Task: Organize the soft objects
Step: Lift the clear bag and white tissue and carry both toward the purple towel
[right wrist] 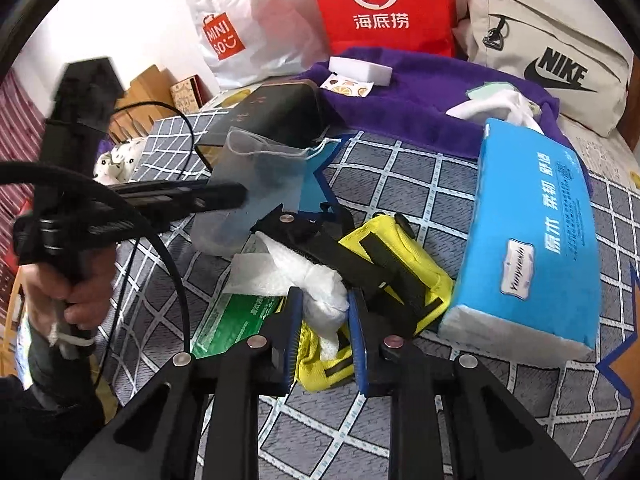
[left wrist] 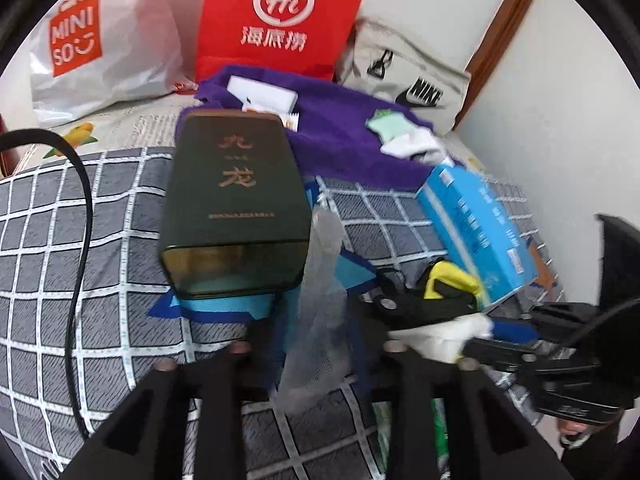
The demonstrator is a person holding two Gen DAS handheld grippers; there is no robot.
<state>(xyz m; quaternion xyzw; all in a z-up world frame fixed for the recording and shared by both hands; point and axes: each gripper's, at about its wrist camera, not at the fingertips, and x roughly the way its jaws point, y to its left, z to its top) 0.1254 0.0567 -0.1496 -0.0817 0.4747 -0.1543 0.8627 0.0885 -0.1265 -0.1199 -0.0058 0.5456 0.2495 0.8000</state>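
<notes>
My left gripper point(left wrist: 316, 344) is shut on a translucent plastic bag with a face mask point(left wrist: 320, 312) and holds it up; in the right wrist view that bag point(right wrist: 256, 184) hangs from its fingers above the bed. My right gripper point(right wrist: 324, 304) is partly closed around a white crumpled tissue wad point(right wrist: 316, 284), its blue pads touching it. Under the wad lies a yellow pouch with black straps point(right wrist: 392, 264). A blue tissue pack point(right wrist: 528, 240) lies to the right. White socks point(right wrist: 492, 106) rest on a purple towel point(right wrist: 400, 96).
A dark green tin box point(left wrist: 236, 200) lies on the grey checked bedcover point(left wrist: 80, 240). A red paper bag point(left wrist: 280, 16), a white Miniso bag point(left wrist: 100, 40) and a beige Nike bag point(left wrist: 404, 76) stand at the back wall. A green packet point(right wrist: 236, 320) lies by the wad.
</notes>
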